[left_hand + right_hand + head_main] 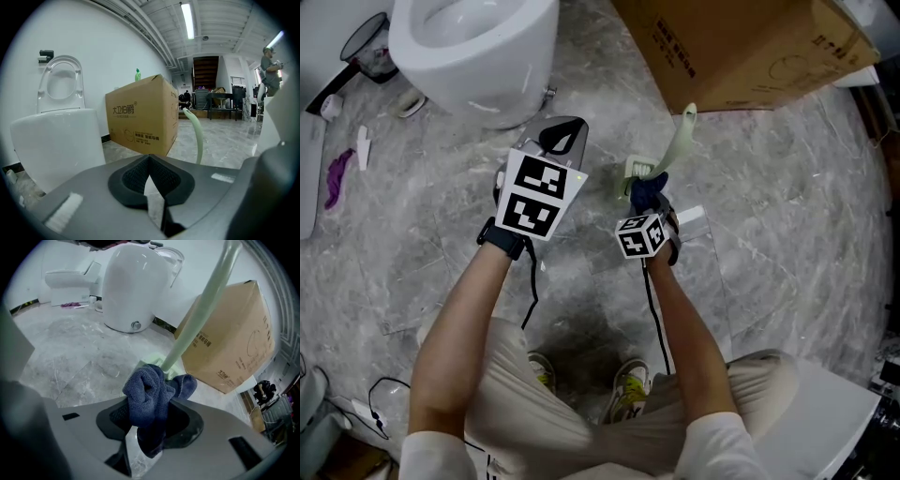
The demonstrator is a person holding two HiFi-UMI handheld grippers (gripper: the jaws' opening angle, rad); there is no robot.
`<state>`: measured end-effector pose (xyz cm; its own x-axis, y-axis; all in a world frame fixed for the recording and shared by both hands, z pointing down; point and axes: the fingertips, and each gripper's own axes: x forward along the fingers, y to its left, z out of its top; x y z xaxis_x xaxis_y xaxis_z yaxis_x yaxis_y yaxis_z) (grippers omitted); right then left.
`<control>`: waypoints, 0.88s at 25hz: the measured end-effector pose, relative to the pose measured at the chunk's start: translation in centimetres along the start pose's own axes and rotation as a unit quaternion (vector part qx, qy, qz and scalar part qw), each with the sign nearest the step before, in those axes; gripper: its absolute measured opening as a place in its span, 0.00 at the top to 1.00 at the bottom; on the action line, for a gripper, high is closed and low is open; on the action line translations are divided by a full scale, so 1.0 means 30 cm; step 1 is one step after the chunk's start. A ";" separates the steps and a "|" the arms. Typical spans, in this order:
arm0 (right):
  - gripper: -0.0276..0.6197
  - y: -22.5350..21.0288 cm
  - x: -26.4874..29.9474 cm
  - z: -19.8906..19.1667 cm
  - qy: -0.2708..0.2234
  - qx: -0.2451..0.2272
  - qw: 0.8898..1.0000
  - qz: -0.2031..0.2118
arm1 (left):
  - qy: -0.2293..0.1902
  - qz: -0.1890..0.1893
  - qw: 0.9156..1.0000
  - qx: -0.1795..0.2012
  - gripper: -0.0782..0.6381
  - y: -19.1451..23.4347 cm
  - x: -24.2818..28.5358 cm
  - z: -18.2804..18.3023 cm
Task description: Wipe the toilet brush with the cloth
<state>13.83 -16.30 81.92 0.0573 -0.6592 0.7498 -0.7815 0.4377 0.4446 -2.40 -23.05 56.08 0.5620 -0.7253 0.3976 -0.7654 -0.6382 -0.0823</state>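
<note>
My right gripper (149,420) pinches the blue cloth (147,392) against the toilet brush (202,310) standing just before the cardboard box (741,47), my left gripper (149,177) closed and empty, so I fear an unbraced stroke may topple it.

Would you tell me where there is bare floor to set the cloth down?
Bare floor lies right of the brush, this side of the box. Another patch lies left of the left gripper, this side of the toilet. Crowded round the brush, where the right gripper holds the cloth, and at the far left with litter.
</note>
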 end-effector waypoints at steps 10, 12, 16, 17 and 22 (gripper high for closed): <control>0.72 0.052 -0.004 -0.030 0.028 -0.041 0.998 0.024 | -0.002 0.000 1.000 0.004 0.89 -0.005 -0.008 0.013; 0.72 0.067 -0.024 0.013 -0.009 -0.058 0.998 0.011 | 0.000 -0.001 1.000 0.005 0.89 -0.011 -0.008 0.010; 0.71 0.084 -0.052 0.087 -0.074 -0.089 0.993 -0.005 | 0.003 -0.002 1.000 0.013 0.89 -0.029 -0.009 0.008; 0.71 0.084 -0.056 0.103 -0.086 -0.099 0.991 -0.008 | 0.003 -0.002 1.000 0.015 0.89 -0.030 -0.008 0.007; 0.71 0.080 -0.044 0.142 -0.107 -0.142 0.984 -0.022 | 0.007 -0.001 1.000 0.018 0.89 -0.029 -0.007 0.002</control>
<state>9.24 -16.98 79.93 -0.0675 -0.7816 0.6201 -0.5750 0.5384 0.6161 -1.83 -22.36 56.00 0.5582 -0.7207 0.4110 -0.7528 -0.6482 -0.1142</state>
